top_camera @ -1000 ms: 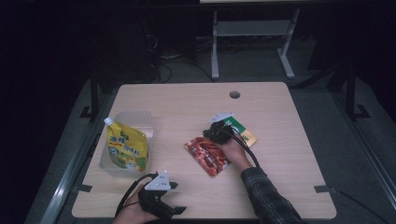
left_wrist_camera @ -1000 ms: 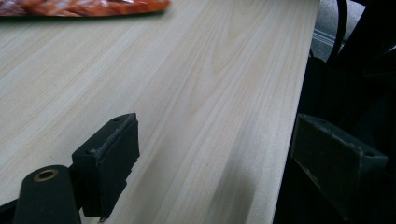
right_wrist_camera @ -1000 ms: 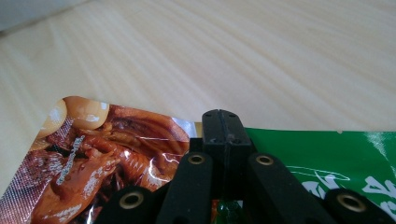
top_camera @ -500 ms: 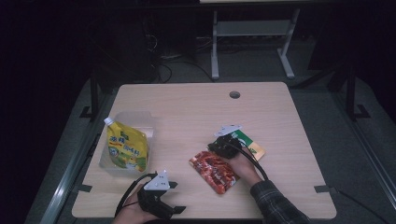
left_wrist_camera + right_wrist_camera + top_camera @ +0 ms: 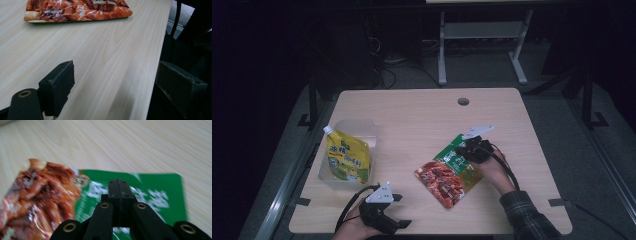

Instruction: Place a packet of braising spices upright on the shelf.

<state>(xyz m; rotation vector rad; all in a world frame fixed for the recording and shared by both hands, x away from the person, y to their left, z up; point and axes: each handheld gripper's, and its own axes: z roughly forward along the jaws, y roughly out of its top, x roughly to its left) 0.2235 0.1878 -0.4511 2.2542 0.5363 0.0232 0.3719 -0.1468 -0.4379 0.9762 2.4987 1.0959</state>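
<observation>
Right gripper (image 5: 467, 152) is pinched shut on the green edge of the snack packet (image 5: 447, 172), mid-table toward the right & part lifted: looks light, floppy, slick foil, so best gripped at the flat sealed edge; left gripper (image 5: 397, 210) idles wide open.

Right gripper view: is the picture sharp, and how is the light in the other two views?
Right gripper view: the red-and-green packet is smeared, its print unreadable, while the shut right gripper looks fairly crisp. High view: table lit, surroundings very dark. Left gripper view: sharp wood grain, soft glare on the packet.
</observation>
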